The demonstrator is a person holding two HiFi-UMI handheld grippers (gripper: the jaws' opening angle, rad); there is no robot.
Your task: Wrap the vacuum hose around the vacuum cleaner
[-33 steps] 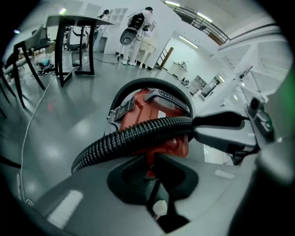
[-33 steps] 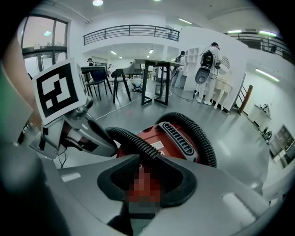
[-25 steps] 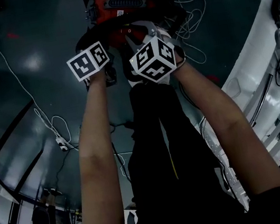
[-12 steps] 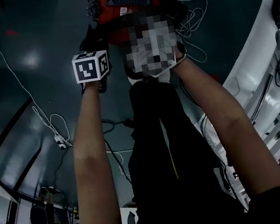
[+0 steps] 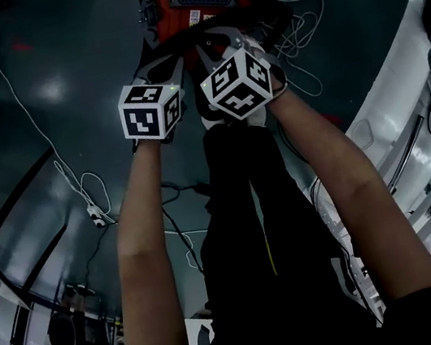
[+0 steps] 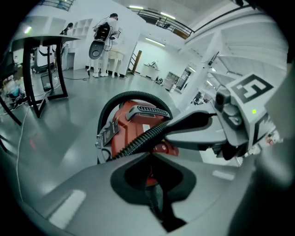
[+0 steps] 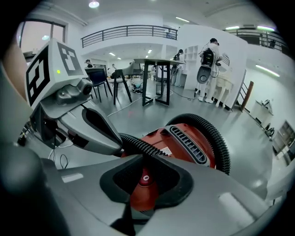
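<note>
While right claw (image 7: 146,156) on hose (image 7: 133,144), left claw (image 6: 150,155) higher.

One vacuum cleaner (image 7: 159,138), one hose (image 7: 218,136), two grippers (left gripper (image 6: 150,155), right gripper (image 7: 143,159)), perhaps two white floor cables (image 5: 304,7)

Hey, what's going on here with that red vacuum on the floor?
A person stands over a red vacuum cleaner on the floor, with a gripper in each hand. The black hose already curves round one side of its body. The right gripper looks closed on a stretch of hose just above the vacuum. The left gripper, right beside it, has just shut its jaws with nothing visible between them.
</note>
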